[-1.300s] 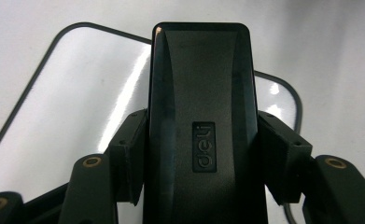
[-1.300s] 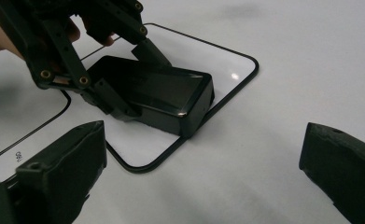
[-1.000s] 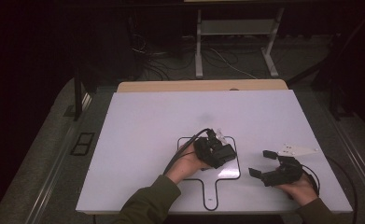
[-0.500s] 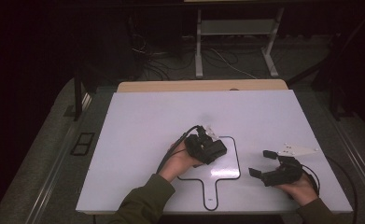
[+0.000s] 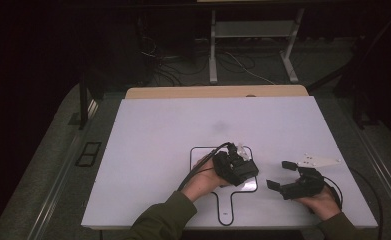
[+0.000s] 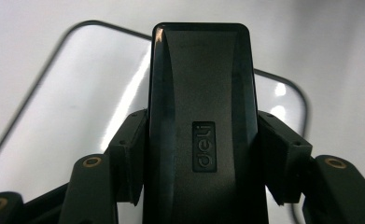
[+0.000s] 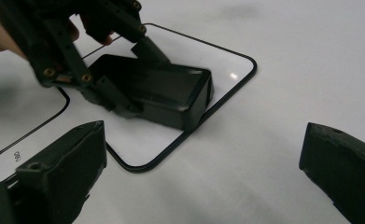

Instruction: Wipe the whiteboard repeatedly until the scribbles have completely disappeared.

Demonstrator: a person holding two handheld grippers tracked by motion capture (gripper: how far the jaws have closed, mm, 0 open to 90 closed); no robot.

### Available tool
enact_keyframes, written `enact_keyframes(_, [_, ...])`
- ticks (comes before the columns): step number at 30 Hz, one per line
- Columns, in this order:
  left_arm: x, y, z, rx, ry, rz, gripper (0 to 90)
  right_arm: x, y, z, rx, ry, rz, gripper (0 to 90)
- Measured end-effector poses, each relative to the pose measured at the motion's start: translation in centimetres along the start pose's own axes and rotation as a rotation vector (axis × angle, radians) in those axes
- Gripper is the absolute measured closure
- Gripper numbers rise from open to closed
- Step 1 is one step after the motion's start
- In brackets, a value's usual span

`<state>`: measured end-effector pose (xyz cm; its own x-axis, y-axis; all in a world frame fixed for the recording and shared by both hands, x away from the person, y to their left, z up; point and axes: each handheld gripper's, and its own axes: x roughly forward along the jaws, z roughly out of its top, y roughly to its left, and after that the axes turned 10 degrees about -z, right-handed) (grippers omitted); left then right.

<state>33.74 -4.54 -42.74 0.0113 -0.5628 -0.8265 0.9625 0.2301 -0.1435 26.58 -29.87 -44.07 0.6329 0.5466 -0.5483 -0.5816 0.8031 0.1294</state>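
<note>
Lab: cables, metal stand

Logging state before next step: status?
Left tool shut on black deli box, box inside outlined zone. Right tool open, empty, off to the side. Nothing obstructing.

A white table stands on grey floor, dark room and metal stand behind.
</note>
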Motion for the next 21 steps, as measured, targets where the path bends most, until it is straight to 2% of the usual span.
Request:
enact_keyframes(2, [0.0,0.2,0.0,-0.010,-0.004,0.016,39.8,0.0,0.0,0.0,-0.001,0.000,0.000,0.0])
enact_keyframes(4, [0.0,0.1,0.0,-0.007,-0.003,0.014,39.8,0.0,0.0,0.0,0.001,-0.001,-0.001,0.0])
enact_keyframes(7, [0.1,-0.7,-0.1,0.008,0.005,-0.022,39.8,0.0,-0.1,0.0,-0.001,0.000,-0.003,0.0])
enact_keyframes(9, [0.1,-1.2,-0.1,0.019,0.010,-0.020,39.8,0.0,-0.1,0.0,0.000,0.001,-0.002,0.0])
enact_keyframes(11, [0.1,-1.0,-0.2,0.019,0.005,-0.019,39.8,0.0,-0.1,0.0,0.000,0.001,-0.003,0.0])
enact_keyframes(13, [0.0,-0.6,-0.2,0.010,0.006,0.005,39.8,0.0,0.0,0.0,0.000,0.001,-0.002,0.0])
enact_keyframes(16, [-0.4,0.0,-0.6,-0.016,-0.001,0.002,39.8,-0.1,0.0,0.0,0.001,-0.003,-0.002,0.0])
enact_keyframes(21, [-1.2,0.3,-1.6,-0.030,0.001,0.007,39.7,-0.1,-0.1,0.0,0.001,-0.004,-0.003,0.0])
